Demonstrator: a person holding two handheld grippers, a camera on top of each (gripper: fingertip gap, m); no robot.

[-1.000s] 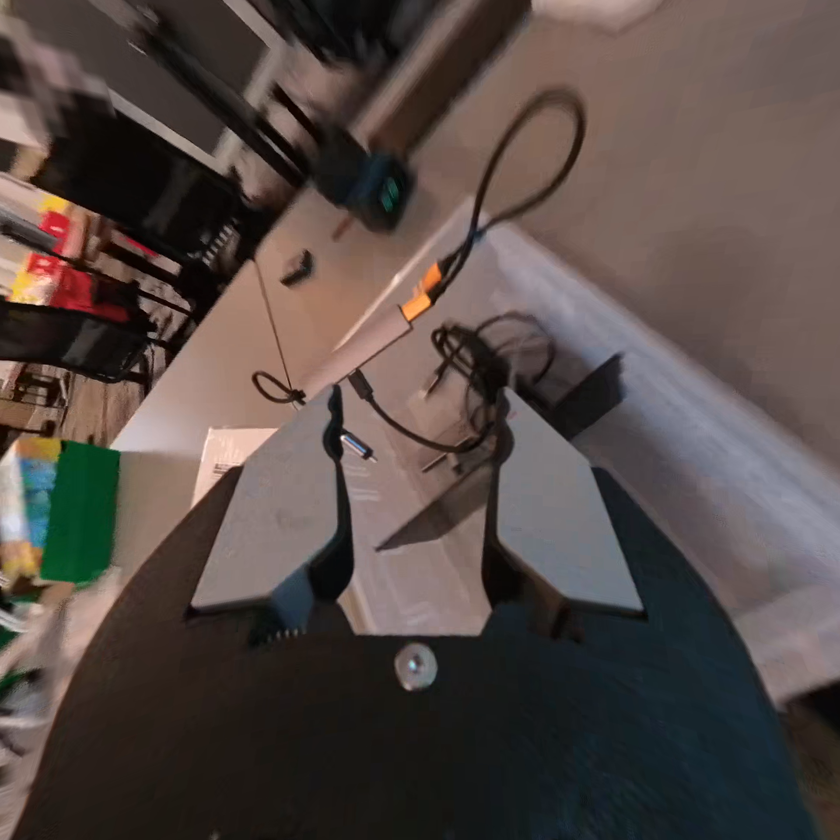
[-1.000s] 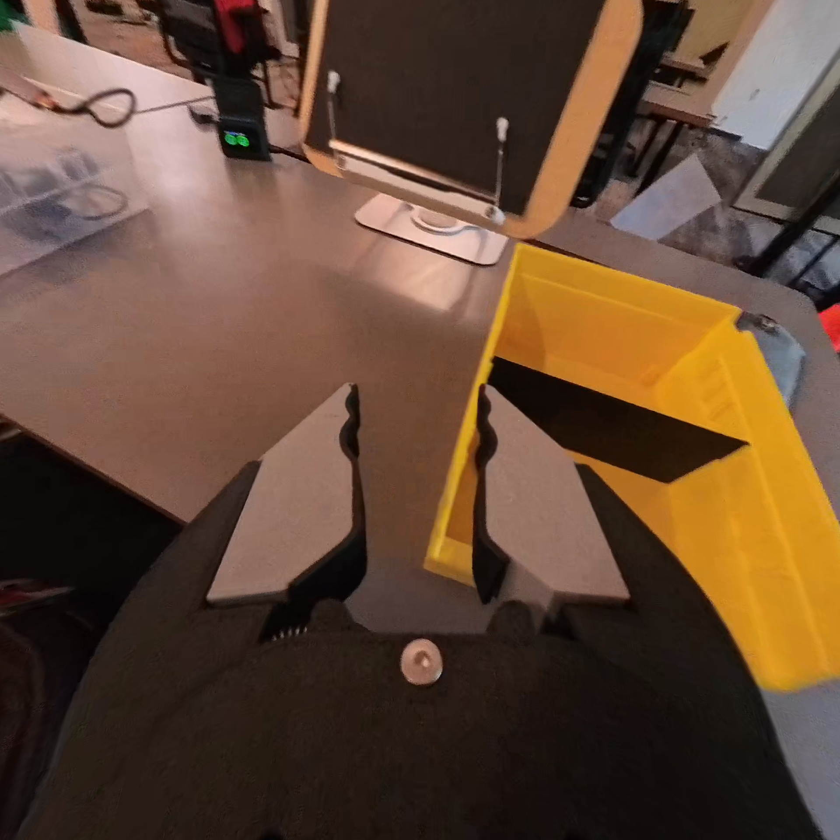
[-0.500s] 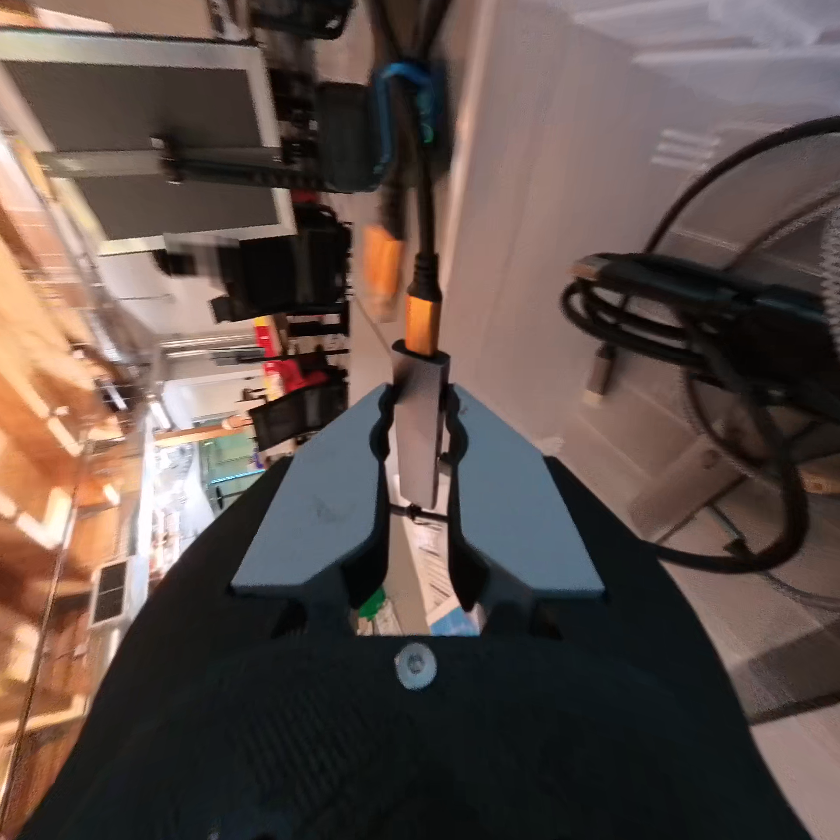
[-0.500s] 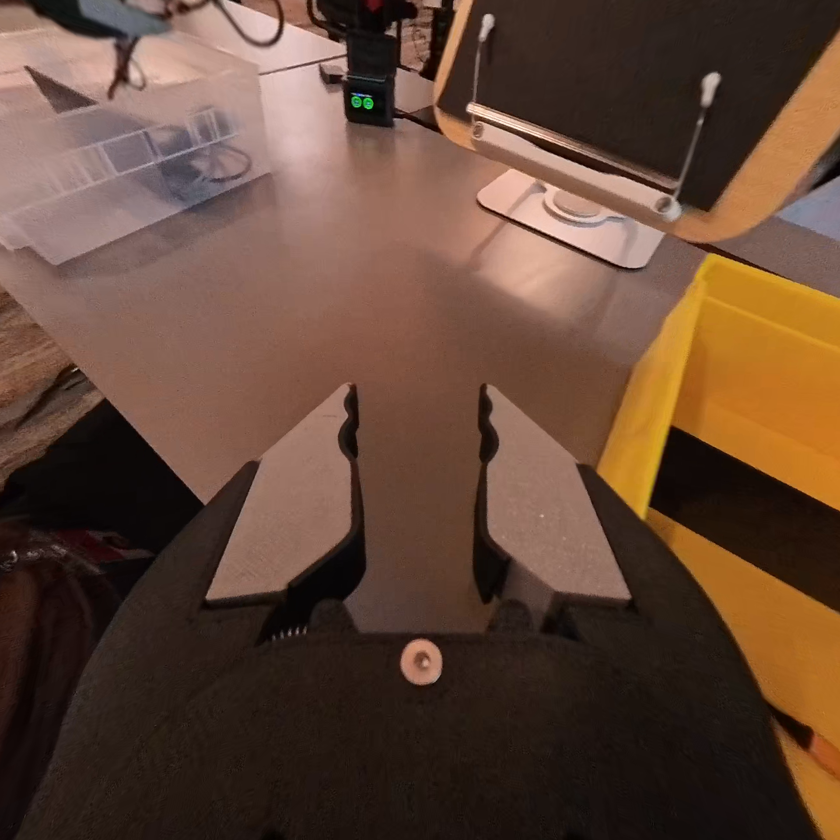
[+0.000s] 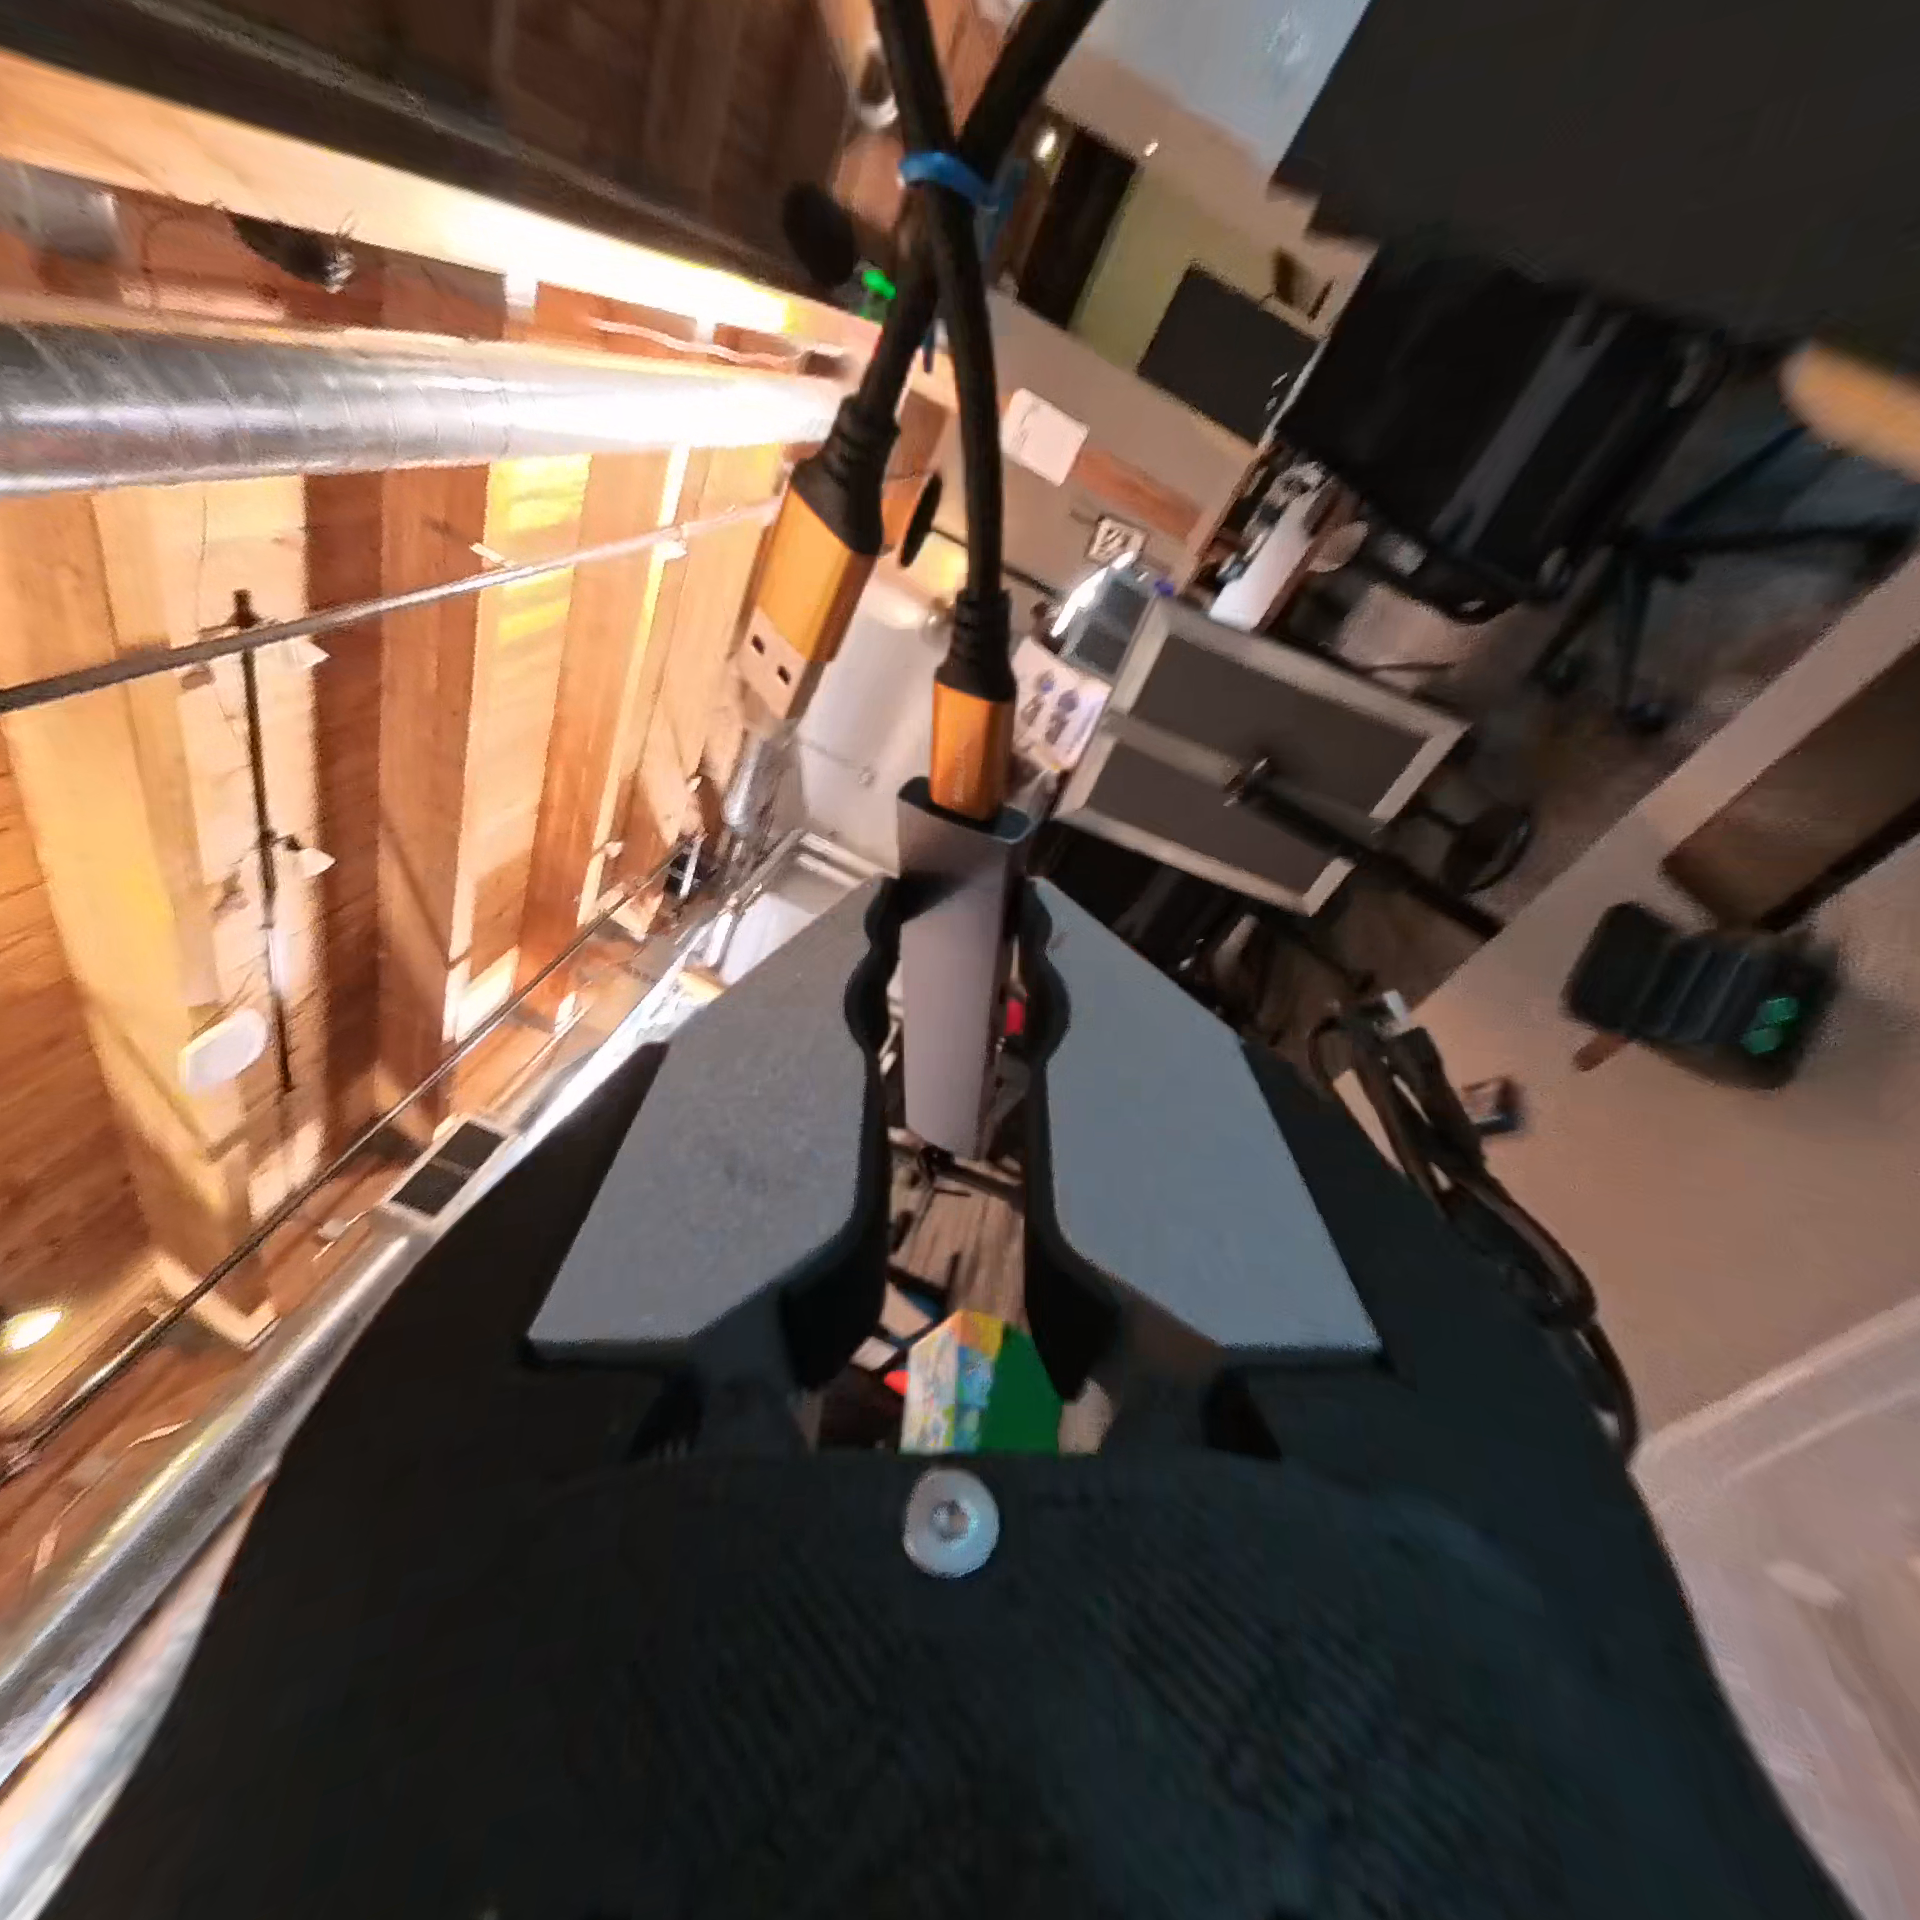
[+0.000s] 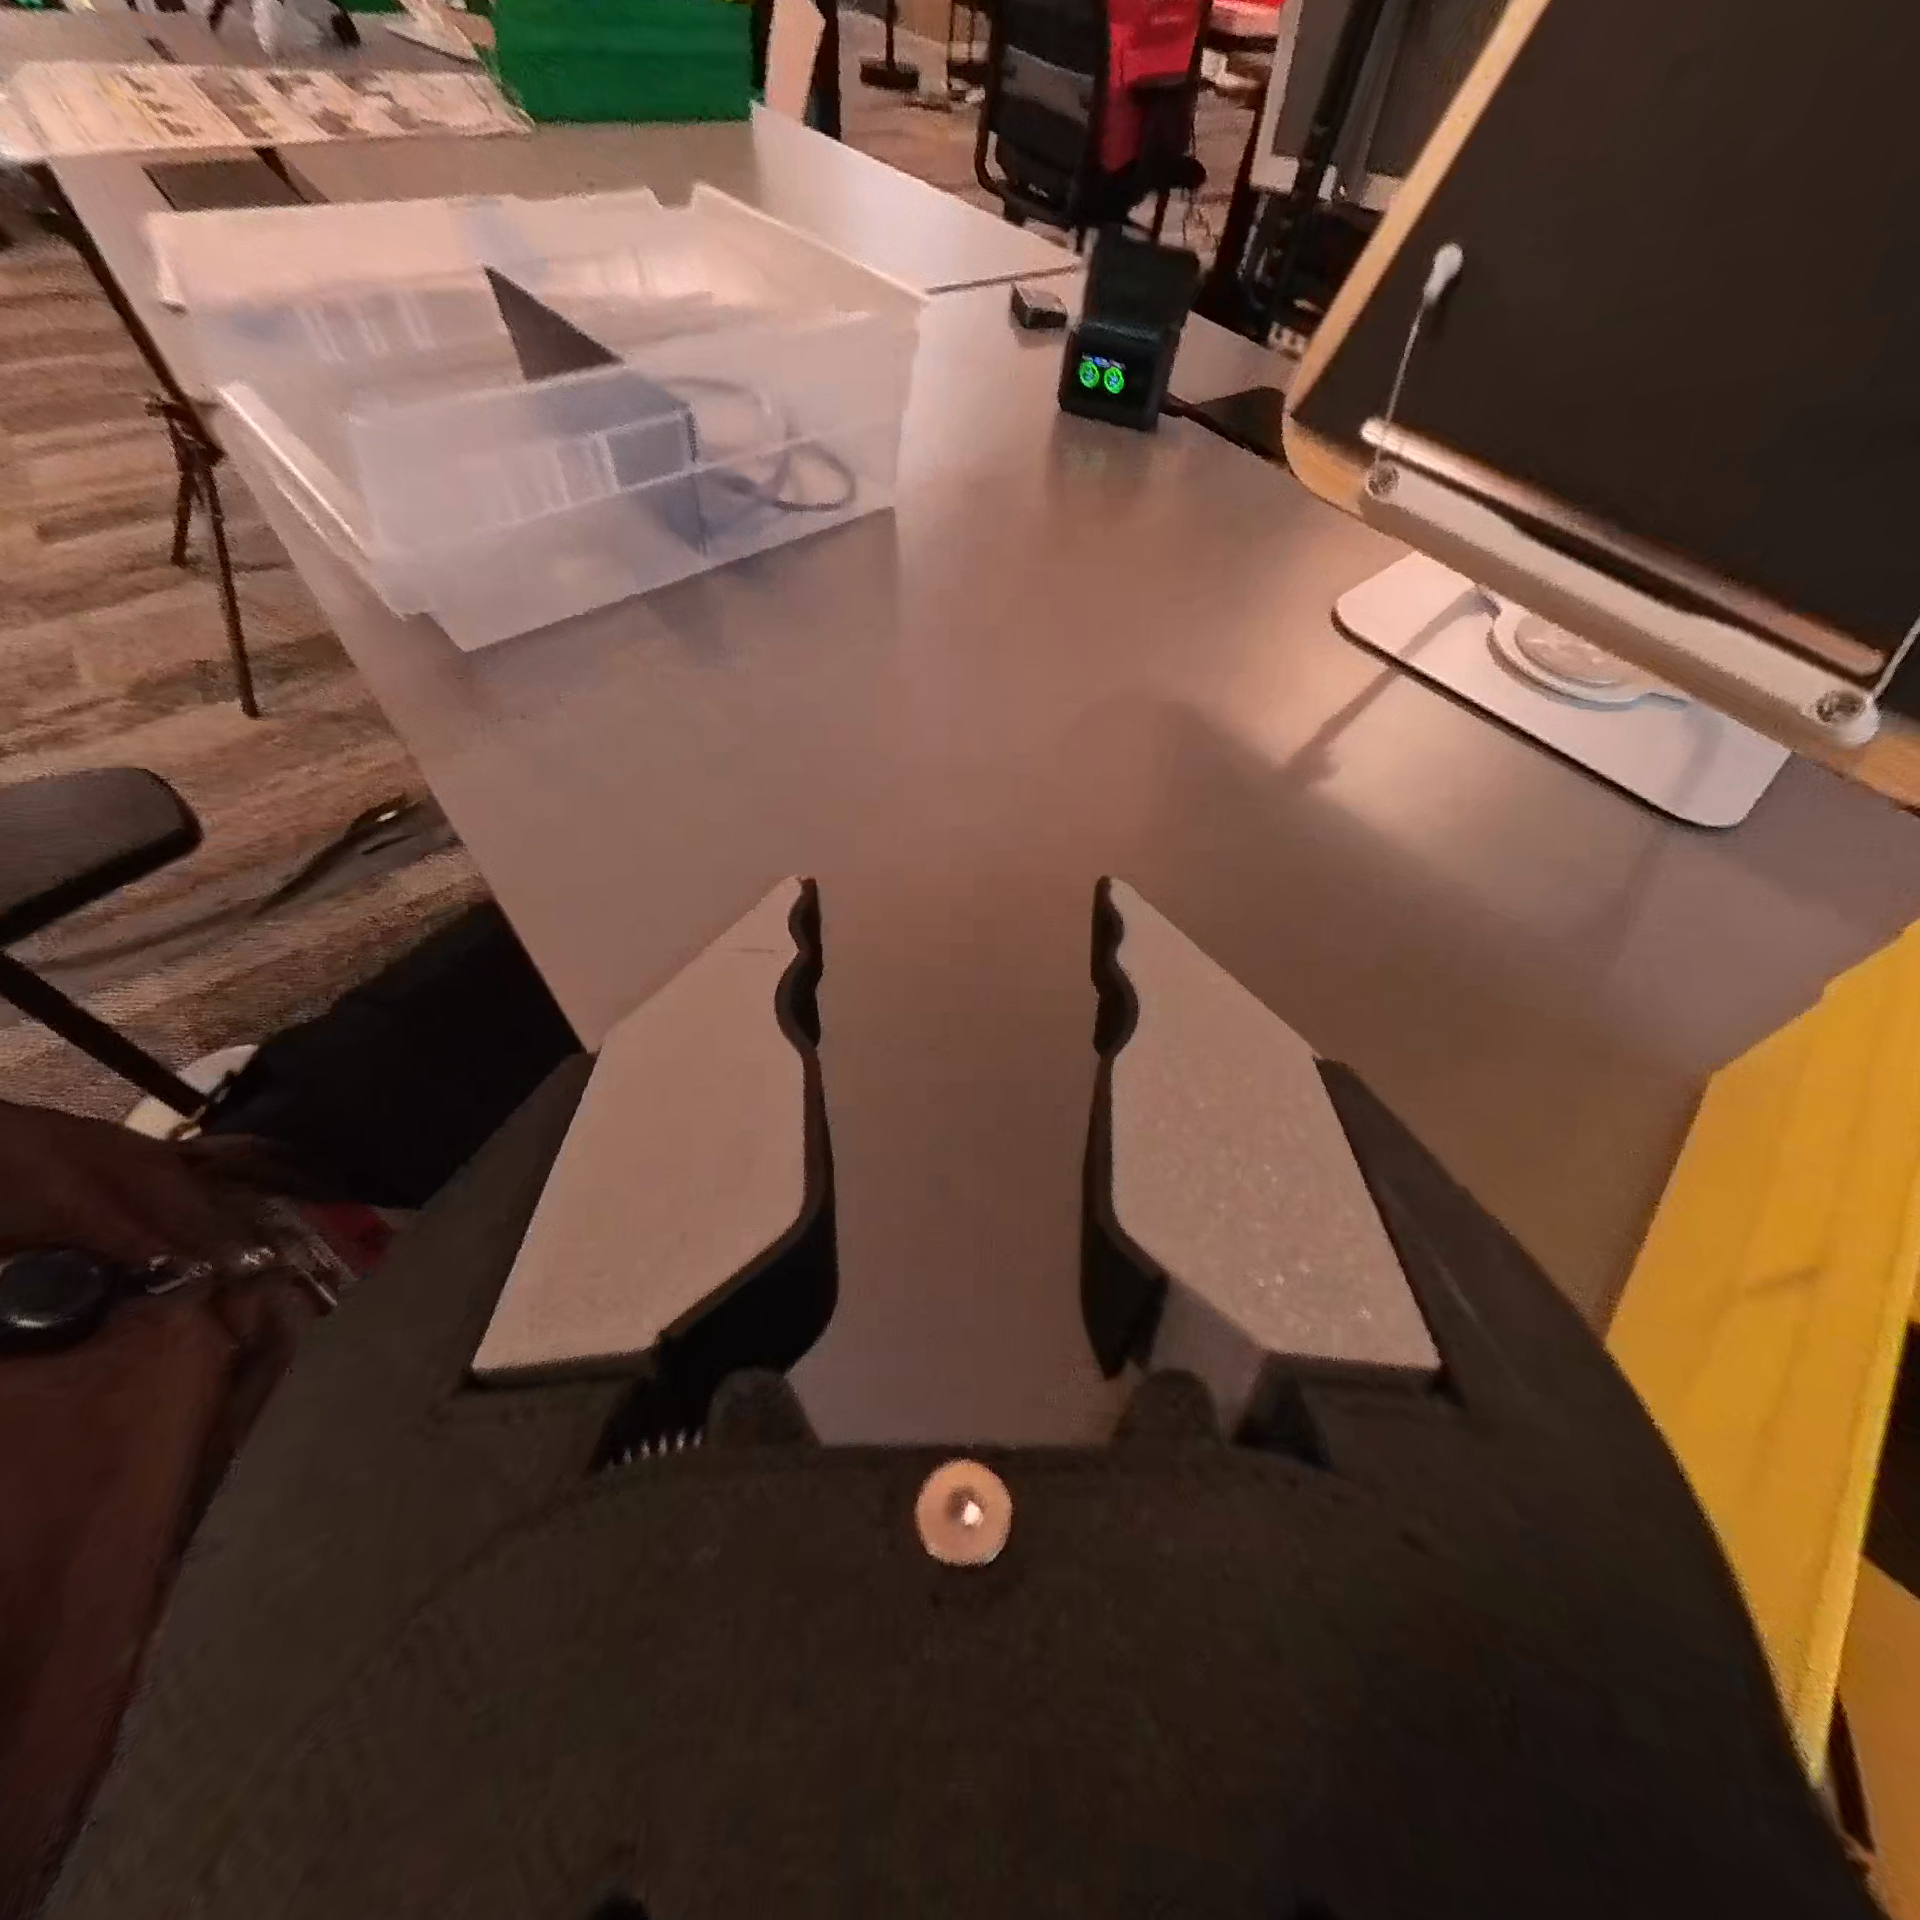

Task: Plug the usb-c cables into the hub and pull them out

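While the left gripper has its fingers clamped on the grey hub, holding it aloft, one orange-collared cable plug sits seated in the hub's far end. A second orange plug hangs free just beside it. The right gripper hovers over the bare tabletop, fingers apart and empty. Judgement: keep the hub gripped rigid; pull plugs straight along the port axis, without twisting.

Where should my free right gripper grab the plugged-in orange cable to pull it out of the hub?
Probably the orange metal connector shell, not the black cord. It stands proud of the grey hub clamped in the left gripper. Close the open right gripper across the shell's sides, then pull straight along the hub's axis.
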